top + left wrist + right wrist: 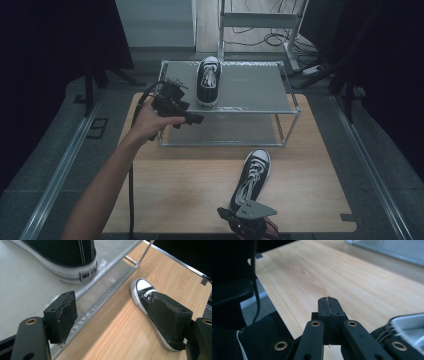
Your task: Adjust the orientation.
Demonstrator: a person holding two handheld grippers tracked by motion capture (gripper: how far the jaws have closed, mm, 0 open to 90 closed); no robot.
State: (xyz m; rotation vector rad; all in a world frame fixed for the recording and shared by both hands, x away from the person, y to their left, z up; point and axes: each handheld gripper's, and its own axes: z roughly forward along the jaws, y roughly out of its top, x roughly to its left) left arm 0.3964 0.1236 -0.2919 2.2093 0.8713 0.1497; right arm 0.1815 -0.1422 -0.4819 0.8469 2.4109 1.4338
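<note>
Both shoes are black canvas with white soles, white laces and white stitching. The shoe on the rack [208,80] bears a white toe cap and a black heel label with white print. The shoe on the worktop [252,176] has a white toe cap. The rack [260,92] is silver-grey mesh metal. The worktop [310,170] is pale wood with a fine grain pattern. Both claws, left [195,119] and right [329,305], are black with brass-coloured rivets.
</note>
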